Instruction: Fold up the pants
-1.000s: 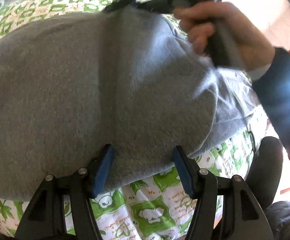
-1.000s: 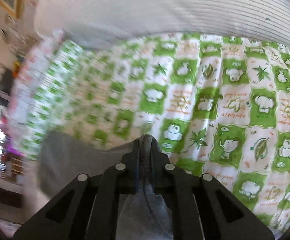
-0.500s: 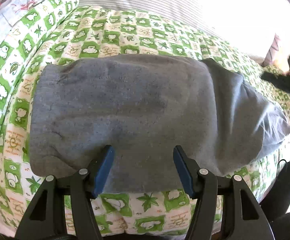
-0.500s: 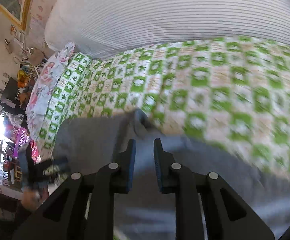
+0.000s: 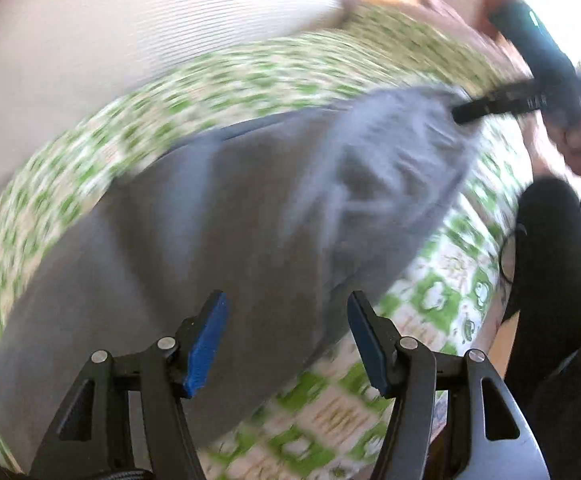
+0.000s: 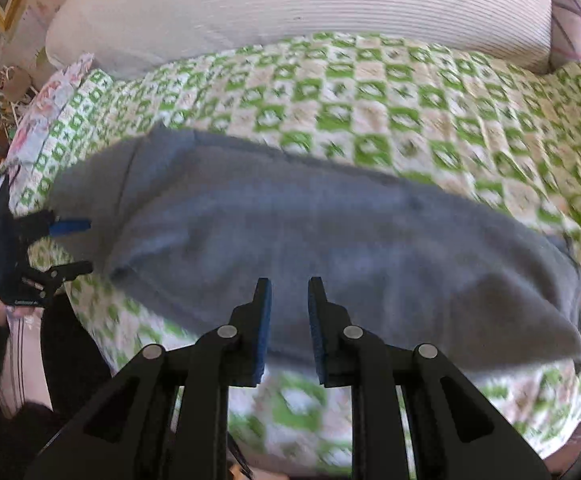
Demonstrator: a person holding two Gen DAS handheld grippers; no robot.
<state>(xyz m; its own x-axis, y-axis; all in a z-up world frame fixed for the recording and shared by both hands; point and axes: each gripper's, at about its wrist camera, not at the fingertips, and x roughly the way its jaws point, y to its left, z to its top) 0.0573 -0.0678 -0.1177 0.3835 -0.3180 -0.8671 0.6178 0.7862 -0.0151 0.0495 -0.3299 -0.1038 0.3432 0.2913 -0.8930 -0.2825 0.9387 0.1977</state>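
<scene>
Grey fleece pants (image 6: 330, 236) lie folded lengthwise across a green-and-white checkered bedspread (image 6: 430, 100). The right wrist view alone shows their full length, a white striped pillow (image 6: 290, 4) behind, and the right gripper (image 6: 288, 292) narrowly parted, holding nothing. The blurred left view shows the left gripper (image 5: 284, 312) spread wide and empty above the pants' near edge.

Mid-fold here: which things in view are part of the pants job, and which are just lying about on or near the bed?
Part of the job:
- gray pants, lying folded on the bedspread
- left gripper, open, holding nothing
- right gripper, open, holding nothing
- green checked bedspread, the work surface

Just lying about:
- striped white pillow
- floral cloth at the bed's edge
</scene>
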